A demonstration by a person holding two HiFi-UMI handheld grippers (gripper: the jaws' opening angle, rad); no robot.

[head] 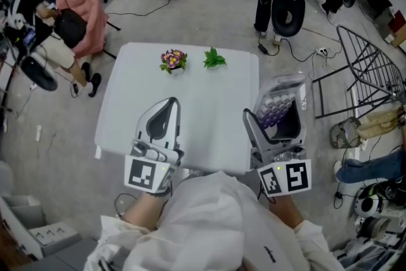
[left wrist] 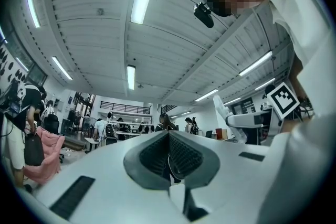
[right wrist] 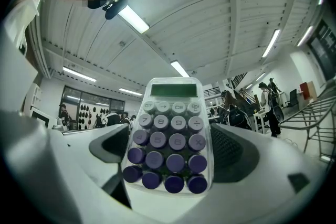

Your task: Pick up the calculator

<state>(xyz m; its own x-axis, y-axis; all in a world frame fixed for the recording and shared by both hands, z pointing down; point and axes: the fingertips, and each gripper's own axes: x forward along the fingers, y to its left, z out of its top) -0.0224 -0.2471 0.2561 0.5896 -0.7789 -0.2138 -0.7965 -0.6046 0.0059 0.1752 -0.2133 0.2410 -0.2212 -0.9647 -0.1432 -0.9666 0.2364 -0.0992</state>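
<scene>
Right gripper (head: pixel 276 116) jaws stand part open, pinching the calculator (right wrist: pixel 169 128) by its two long side edges. The key face is turned toward the gripper's camera and the display end points away from the jaws. Left gripper (left wrist: pixel 169 157) jaws are pressed together with nothing between them.

The calculator appears held clear of the desk (head: pixel 190 105), above its right edge, so the pick-up seems essentially made. To do it well, squeeze the clear casing evenly on both sides without crushing it, hold the wrist steady so the body cannot pivot, and leave the idle left gripper out of the way.

Legible key legends: CE, 8, 9, 5, 6, ÷ and ×. The green display is blank, and no brand can be read. Flowers (head: pixel 172 61) and a leafy sprig (head: pixel 214 58) sit at the desk's far side.
</scene>
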